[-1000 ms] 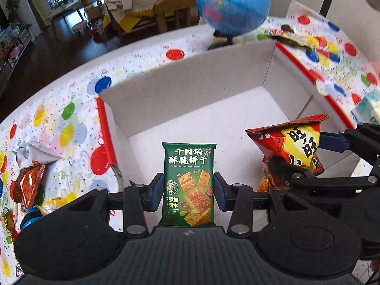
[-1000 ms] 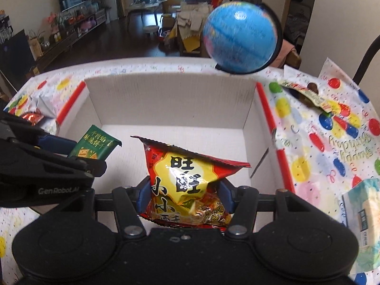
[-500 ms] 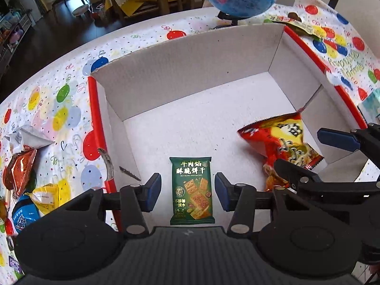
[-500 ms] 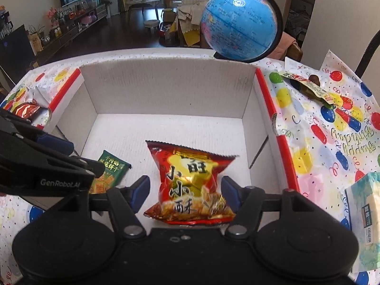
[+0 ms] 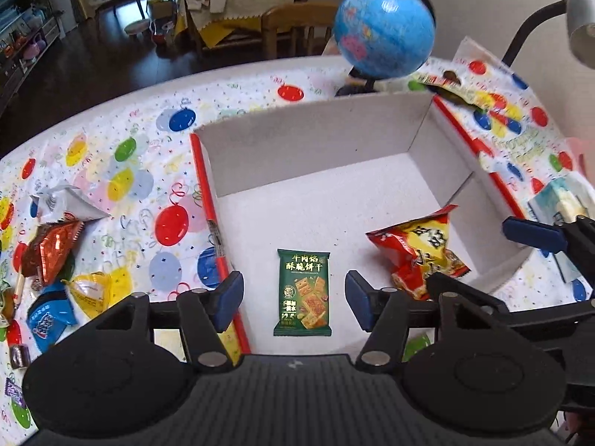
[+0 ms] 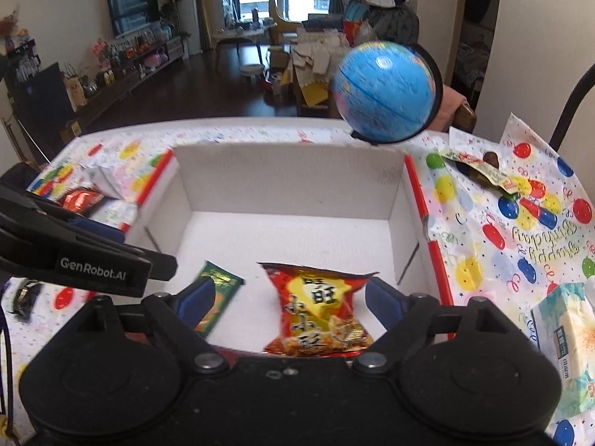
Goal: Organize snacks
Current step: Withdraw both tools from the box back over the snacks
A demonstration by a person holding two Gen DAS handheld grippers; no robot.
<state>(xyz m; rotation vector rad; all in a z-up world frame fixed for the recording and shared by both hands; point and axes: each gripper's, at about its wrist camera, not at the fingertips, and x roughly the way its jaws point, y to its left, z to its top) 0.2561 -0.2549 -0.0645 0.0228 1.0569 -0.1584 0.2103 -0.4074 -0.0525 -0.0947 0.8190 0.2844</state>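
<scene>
A white cardboard box [image 5: 316, 148] with red edges sits on the balloon-print tablecloth. A green biscuit packet [image 5: 303, 291] lies flat on the box floor near its front. A red and yellow snack bag [image 5: 420, 256] lies to its right. My left gripper [image 5: 293, 303] is open and empty, raised above the green packet. My right gripper [image 6: 290, 303] is open and empty, above the red bag [image 6: 319, 316]; the green packet [image 6: 217, 293] shows at its left. The box [image 6: 290, 171] fills the middle of the right wrist view.
Several loose snack packets [image 5: 52, 249] lie on the cloth left of the box. A blue globe [image 5: 385, 33] stands behind the box. A tissue pack [image 6: 565, 338] lies at the right. A wrapper [image 6: 479, 171] lies behind the box's right side. A lamp arm [image 5: 531, 26] rises at far right.
Both grippers opened and dropped their packets into the box, then pulled up and back. The green packet and red bag now lie on the box floor.
</scene>
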